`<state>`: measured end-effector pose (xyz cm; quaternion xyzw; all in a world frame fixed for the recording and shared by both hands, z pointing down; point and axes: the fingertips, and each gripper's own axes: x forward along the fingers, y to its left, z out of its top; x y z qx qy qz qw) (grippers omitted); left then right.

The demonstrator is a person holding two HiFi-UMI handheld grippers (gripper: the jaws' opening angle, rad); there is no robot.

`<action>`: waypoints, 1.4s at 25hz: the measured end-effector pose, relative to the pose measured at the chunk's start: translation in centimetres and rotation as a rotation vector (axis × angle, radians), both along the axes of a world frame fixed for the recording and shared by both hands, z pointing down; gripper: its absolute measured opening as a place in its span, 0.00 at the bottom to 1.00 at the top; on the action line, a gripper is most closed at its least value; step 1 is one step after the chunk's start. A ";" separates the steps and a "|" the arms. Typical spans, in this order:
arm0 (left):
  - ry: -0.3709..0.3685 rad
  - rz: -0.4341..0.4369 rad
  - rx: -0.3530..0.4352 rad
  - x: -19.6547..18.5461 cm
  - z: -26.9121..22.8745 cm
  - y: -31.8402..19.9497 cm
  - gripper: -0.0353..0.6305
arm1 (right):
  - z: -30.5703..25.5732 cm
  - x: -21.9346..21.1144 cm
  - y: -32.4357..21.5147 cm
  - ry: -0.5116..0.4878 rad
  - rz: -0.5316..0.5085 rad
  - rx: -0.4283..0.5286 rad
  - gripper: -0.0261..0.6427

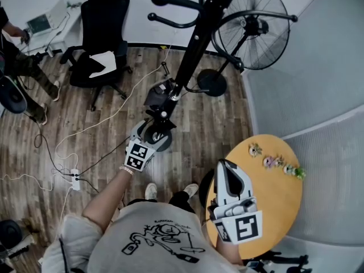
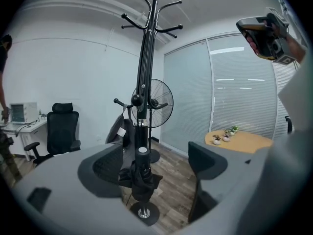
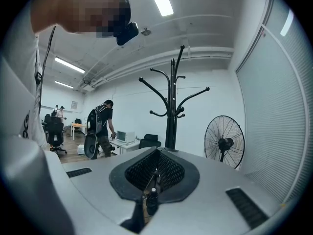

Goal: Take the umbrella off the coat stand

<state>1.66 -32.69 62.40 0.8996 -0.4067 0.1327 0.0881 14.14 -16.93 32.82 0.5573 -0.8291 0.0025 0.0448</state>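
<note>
The black coat stand [image 1: 193, 44] rises in front of me, its hooks [image 2: 146, 21] high up. A folded black umbrella [image 2: 139, 177] hangs low against the pole, just above the round base [image 2: 143, 212]. My left gripper [image 1: 154, 131] is down near that base, open. In the left gripper view the umbrella shows between the wide-apart jaws of the left gripper [image 2: 159, 168], touching neither. My right gripper [image 1: 226, 167] is held back over the round table, shut and holding nothing. In the right gripper view its pads [image 3: 155, 173] meet, with the stand [image 3: 171, 121] beyond.
A dark bag [image 2: 120, 126] also hangs on the stand. A floor fan [image 1: 256, 27] stands behind the stand at right, an office chair [image 1: 102, 33] at left. The yellow round table [image 1: 284, 203] with small plants [image 1: 273, 161] is at my right. Cables and a power strip [image 1: 74, 176] lie on the floor. A person [image 1: 17, 56] stands far left.
</note>
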 end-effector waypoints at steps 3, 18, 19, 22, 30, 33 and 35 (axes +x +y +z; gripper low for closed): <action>-0.017 -0.003 -0.009 0.1 1.1 -0.7 0.69 | -0.1 -0.1 -0.1 0.001 0.000 0.003 0.06; -0.089 -0.004 -0.070 1.2 5.9 -3.7 0.68 | -0.3 -0.1 -1.0 0.004 0.009 0.000 0.06; -0.093 -0.006 -0.078 1.2 6.3 -3.9 0.68 | -0.3 0.0 -1.1 0.004 0.010 0.001 0.06; -0.110 -0.003 -0.101 1.4 7.6 -4.6 0.68 | -0.3 0.3 -1.3 0.007 0.016 -0.001 0.06; -0.155 0.010 -0.140 1.8 9.9 -6.4 0.68 | -0.2 0.7 -2.0 0.010 0.027 -0.010 0.06; -0.173 0.020 -0.150 2.2 10.9 -6.9 0.68 | -0.1 1.0 -2.2 0.014 0.033 -0.016 0.06; -0.187 0.024 -0.161 2.3 11.5 -7.3 0.68 | -0.1 1.3 -2.3 0.019 0.040 -0.021 0.06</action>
